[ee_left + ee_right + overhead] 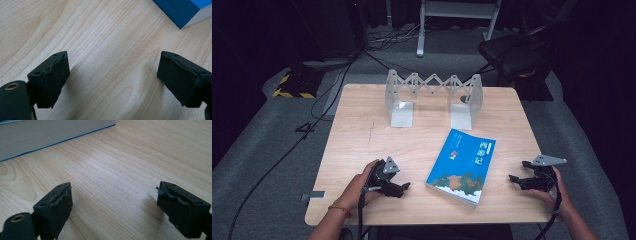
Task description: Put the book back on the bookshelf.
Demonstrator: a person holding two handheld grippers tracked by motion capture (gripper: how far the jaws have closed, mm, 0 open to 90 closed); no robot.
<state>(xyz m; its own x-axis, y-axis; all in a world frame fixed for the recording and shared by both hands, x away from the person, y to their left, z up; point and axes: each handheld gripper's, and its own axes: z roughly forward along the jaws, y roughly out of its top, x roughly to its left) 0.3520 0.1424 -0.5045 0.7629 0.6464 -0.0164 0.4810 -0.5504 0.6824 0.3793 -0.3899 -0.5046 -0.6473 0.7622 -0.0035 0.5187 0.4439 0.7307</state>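
A blue paperback book (463, 165) lies flat near the middle of the wooden table (362, 135), its cover up. My left gripper (404, 188) rests low on the table to the book's left, jaws wide open and empty. In the left gripper view a blue corner of the book (182, 11) shows at the top right beyond the left gripper (113, 77). My right gripper (516, 180) sits to the book's right, open with nothing between its jaws. The right gripper view shows the book's page edge (50, 132) ahead of the right gripper (115, 210).
A grey metal extendable bookend rack (434, 95) stands at the table's far side, its two plates upright. Behind the table are a dark chair (512, 55) and cables on the floor.
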